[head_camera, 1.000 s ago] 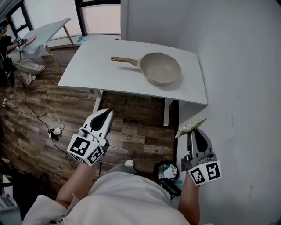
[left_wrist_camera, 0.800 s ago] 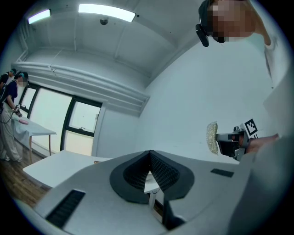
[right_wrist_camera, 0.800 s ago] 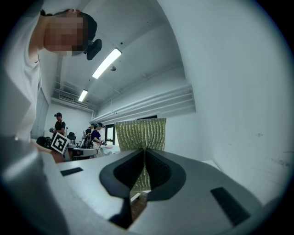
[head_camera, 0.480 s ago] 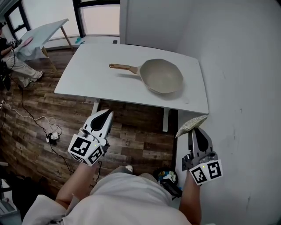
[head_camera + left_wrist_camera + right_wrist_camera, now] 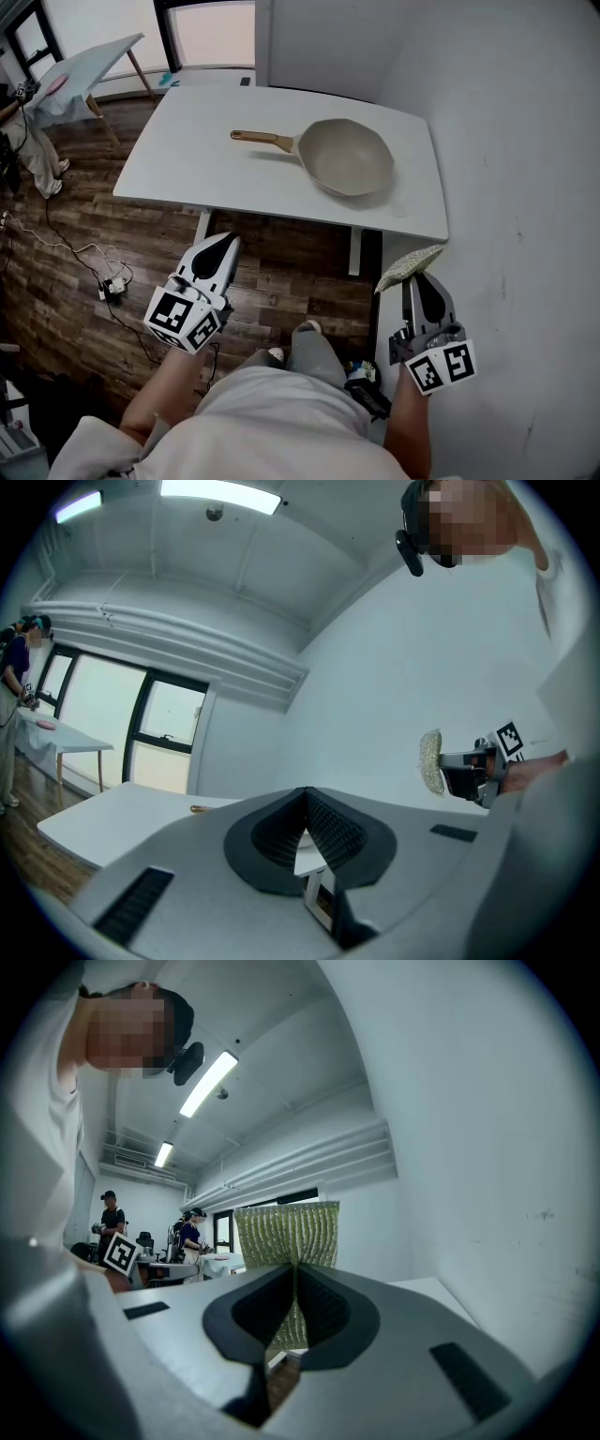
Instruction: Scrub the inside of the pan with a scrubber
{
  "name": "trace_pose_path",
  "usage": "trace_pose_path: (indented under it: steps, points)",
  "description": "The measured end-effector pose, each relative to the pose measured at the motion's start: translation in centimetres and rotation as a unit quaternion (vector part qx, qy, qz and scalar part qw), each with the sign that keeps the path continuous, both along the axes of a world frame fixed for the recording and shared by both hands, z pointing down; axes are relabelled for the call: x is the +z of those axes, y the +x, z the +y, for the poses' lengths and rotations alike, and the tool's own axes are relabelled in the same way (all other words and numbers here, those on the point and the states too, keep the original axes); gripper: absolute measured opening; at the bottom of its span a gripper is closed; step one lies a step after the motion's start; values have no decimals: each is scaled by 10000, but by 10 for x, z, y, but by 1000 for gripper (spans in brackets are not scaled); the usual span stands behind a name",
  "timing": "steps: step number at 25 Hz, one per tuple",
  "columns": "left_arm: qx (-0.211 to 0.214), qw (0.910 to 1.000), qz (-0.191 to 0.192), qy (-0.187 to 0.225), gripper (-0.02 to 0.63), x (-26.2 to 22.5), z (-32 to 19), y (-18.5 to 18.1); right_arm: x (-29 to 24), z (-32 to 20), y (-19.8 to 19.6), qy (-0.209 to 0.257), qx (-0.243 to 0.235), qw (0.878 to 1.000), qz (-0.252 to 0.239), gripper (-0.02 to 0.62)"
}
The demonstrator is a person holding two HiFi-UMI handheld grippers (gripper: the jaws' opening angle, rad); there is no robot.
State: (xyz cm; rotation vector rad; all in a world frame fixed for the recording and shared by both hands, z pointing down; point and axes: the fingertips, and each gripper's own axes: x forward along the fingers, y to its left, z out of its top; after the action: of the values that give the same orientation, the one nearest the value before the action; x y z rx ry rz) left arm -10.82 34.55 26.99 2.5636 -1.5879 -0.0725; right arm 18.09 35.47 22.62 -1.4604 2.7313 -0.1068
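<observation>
Head view: pan [image 5: 349, 157] sits on the white table [image 5: 187, 150]; left gripper [image 5: 223, 242] and right gripper [image 5: 418, 277] are held short of the table edge. Left gripper view: fingers [image 5: 333, 829] pressed together, nothing between them. Right gripper view: fingers clamped on the green scrubber [image 5: 286, 1232].

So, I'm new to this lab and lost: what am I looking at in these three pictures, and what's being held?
No robot here: a person holds a two-jawed tool in each hand. The head view looks down from a camera on their head; the other two look along each tool's jaws. A beige pan with a wooden handle lies on the white table. The left hand-held gripper is shut and empty. The right hand-held gripper is shut on a yellow-green mesh scrubber.
</observation>
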Motion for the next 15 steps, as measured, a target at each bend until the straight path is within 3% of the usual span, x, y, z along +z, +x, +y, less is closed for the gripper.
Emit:
trace_pose_path:
  steps: [15]
  points:
    - [-289,9995,-69,57,11,0,-73,13,5,-92,13,-5,-272,9996,-119,26]
